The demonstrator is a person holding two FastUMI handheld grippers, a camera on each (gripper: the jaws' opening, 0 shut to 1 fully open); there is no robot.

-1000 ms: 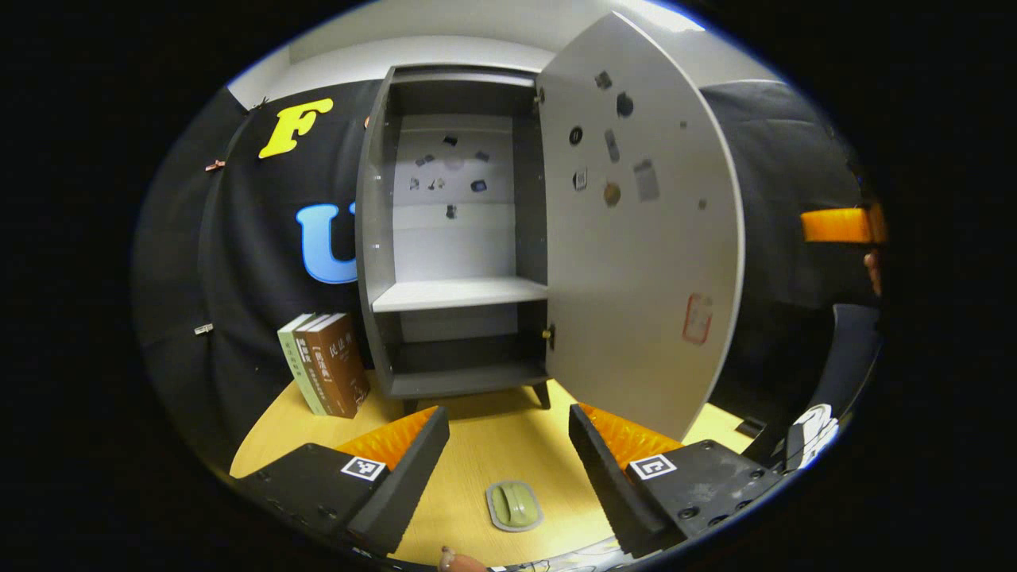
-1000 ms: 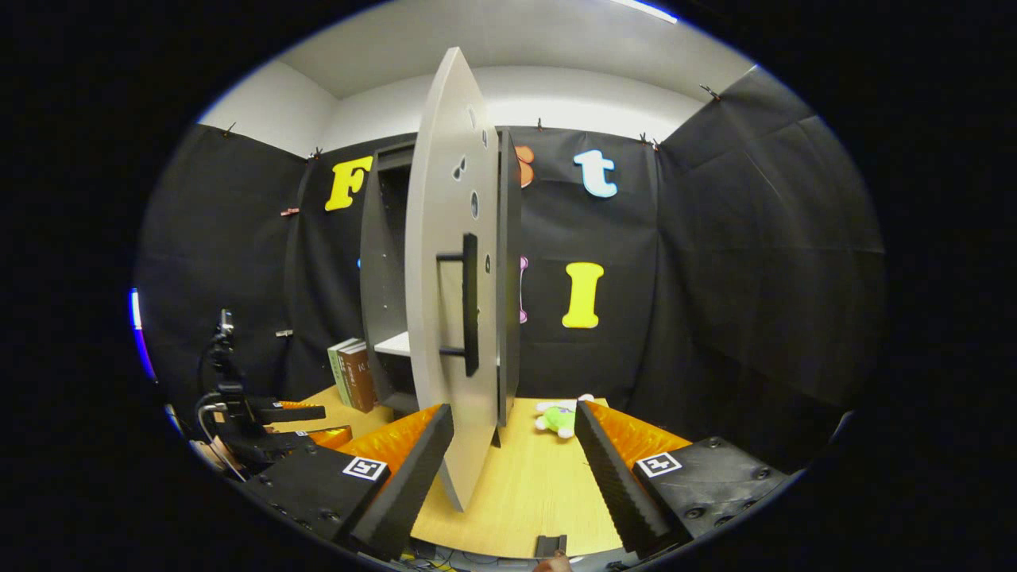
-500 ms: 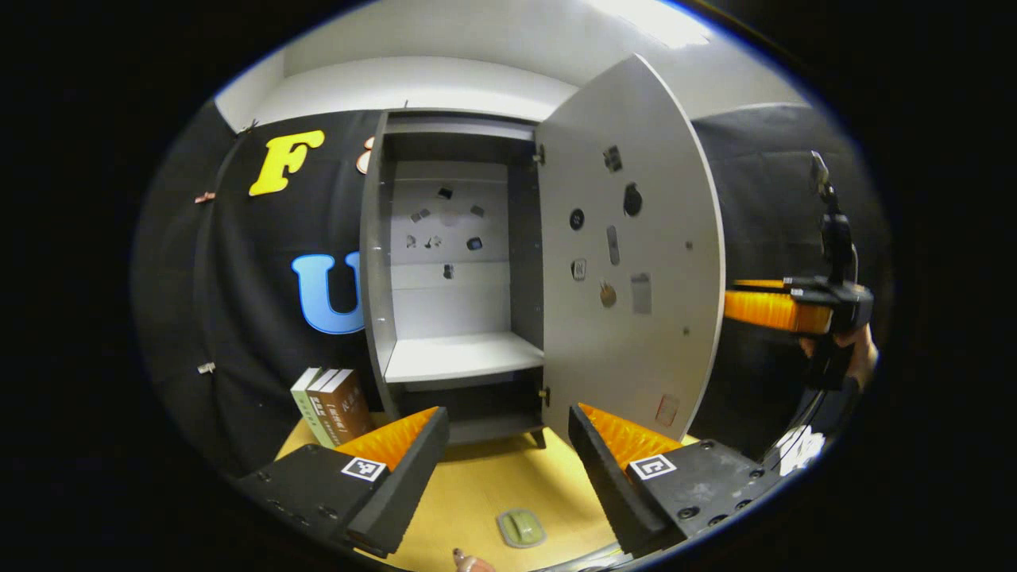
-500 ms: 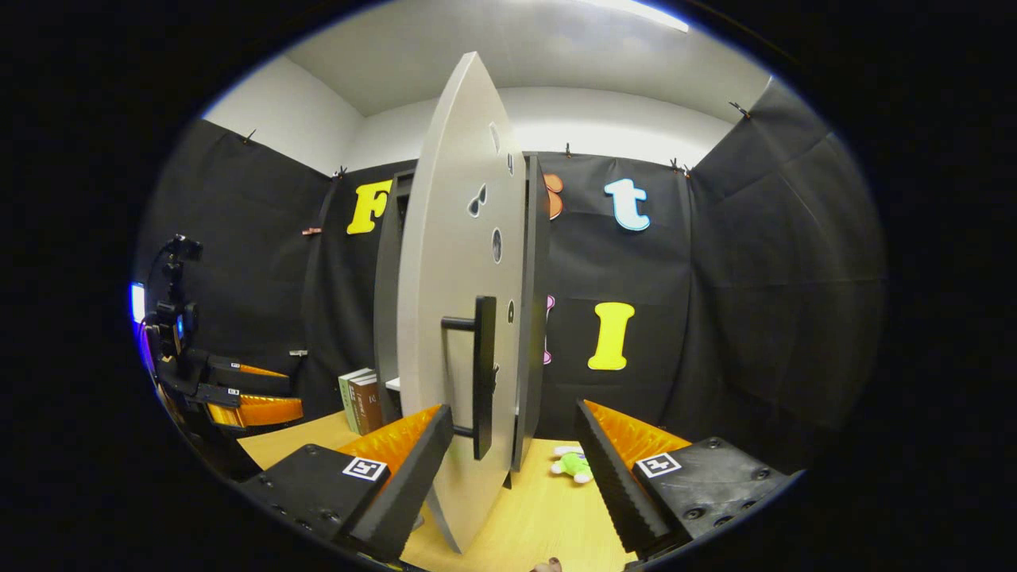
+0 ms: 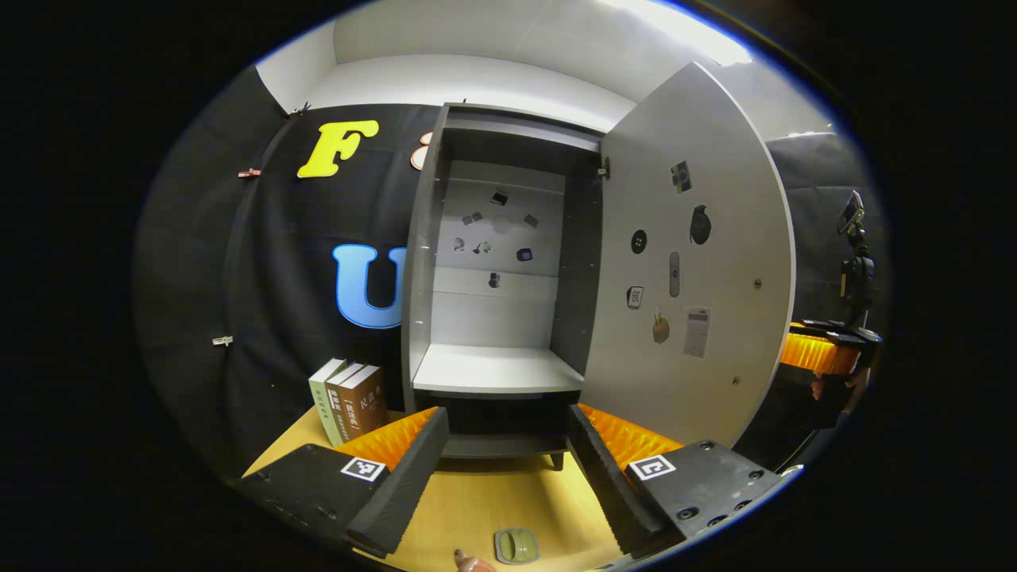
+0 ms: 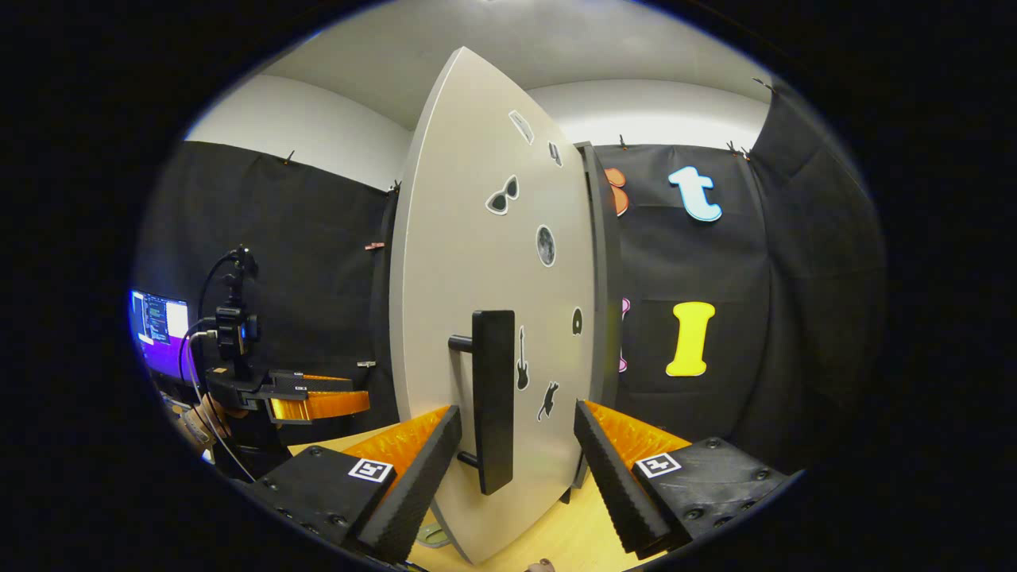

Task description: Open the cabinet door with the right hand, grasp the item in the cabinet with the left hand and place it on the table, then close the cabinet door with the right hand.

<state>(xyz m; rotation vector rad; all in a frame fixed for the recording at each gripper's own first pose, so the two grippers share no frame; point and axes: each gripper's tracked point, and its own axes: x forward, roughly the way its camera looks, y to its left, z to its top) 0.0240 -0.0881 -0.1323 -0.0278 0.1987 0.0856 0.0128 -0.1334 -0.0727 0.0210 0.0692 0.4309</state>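
Note:
The grey cabinet (image 5: 421, 262) stands open on the wooden table, and its white shelf (image 5: 493, 371) is bare. The door (image 5: 691, 262) swings out to the right. A small green item on a grey oval base (image 5: 516, 546) lies on the table, below my open left gripper (image 5: 507, 413). In the right gripper view the door's outer face (image 6: 477, 238) is close, and its black handle (image 6: 493, 397) stands between the fingers of my open right gripper (image 6: 516, 411), nearer the left finger and not pinched. The left gripper (image 6: 318, 403) hangs at the left; the right gripper (image 5: 826, 349) shows past the door's edge.
Three upright books (image 5: 349, 397) lean by the cabinet's left side. The tabletop (image 5: 477, 508) is bare wood in front of the cabinet. A lit monitor (image 6: 159, 326) is at the far left, behind the hand (image 6: 203, 417) that holds the left gripper.
My right gripper has come up close to the door, so the handle now sits between its fingers. My left gripper has risen and drawn back from the green item, which stays on the table.

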